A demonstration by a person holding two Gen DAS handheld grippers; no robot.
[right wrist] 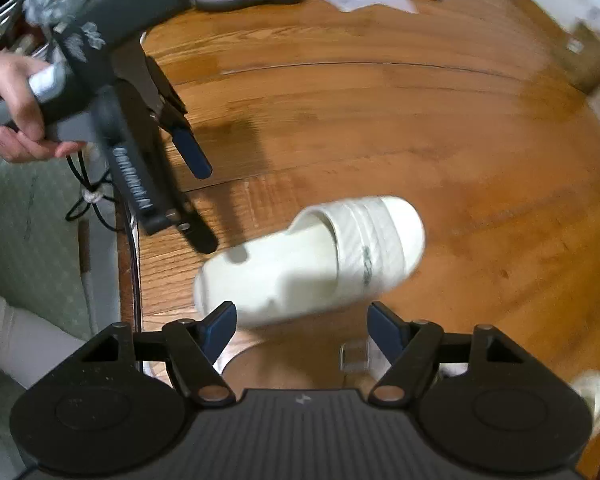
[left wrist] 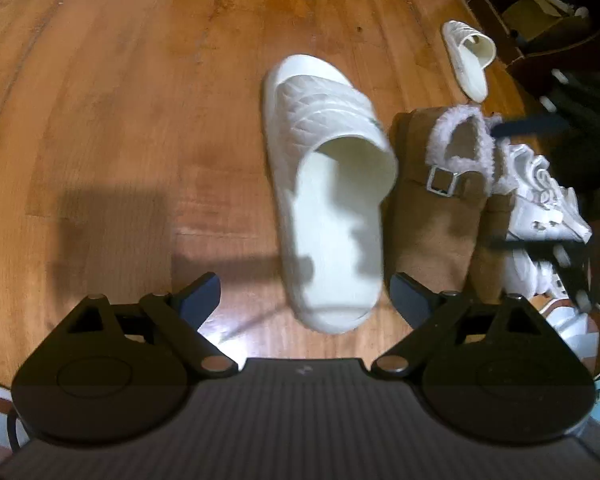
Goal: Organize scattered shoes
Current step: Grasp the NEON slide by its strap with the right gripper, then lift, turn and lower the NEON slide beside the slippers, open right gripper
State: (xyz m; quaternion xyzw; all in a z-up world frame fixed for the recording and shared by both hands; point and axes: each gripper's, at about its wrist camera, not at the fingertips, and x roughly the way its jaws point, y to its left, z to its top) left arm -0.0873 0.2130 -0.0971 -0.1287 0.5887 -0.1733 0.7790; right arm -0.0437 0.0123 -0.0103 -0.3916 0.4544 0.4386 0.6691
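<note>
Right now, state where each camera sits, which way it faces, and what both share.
Left wrist: sits on the left claw, looking steeply down at the wooden floor, a white quilted rubber slide and a brown fleece-lined clog; only its own open fingers show.
Right wrist: sits on the right claw, looking down; the left claw and its hand show.
Shared: the slide, the floor.

You will find almost nothing legible here. In the right wrist view, the left hand-held gripper [right wrist: 198, 200] carries a strip of pale capital lettering [right wrist: 134, 180] along its dark side bar, just left of the white slipper [right wrist: 312, 264], but blur keeps you from reading it. That slipper's strap bears a small dark mark [right wrist: 366, 264], too smeared to make out. A small pale logo [right wrist: 302, 399] sits on the right hand-held gripper's ribbed housing, below the slipper; it is a symbol, not letters.
</note>
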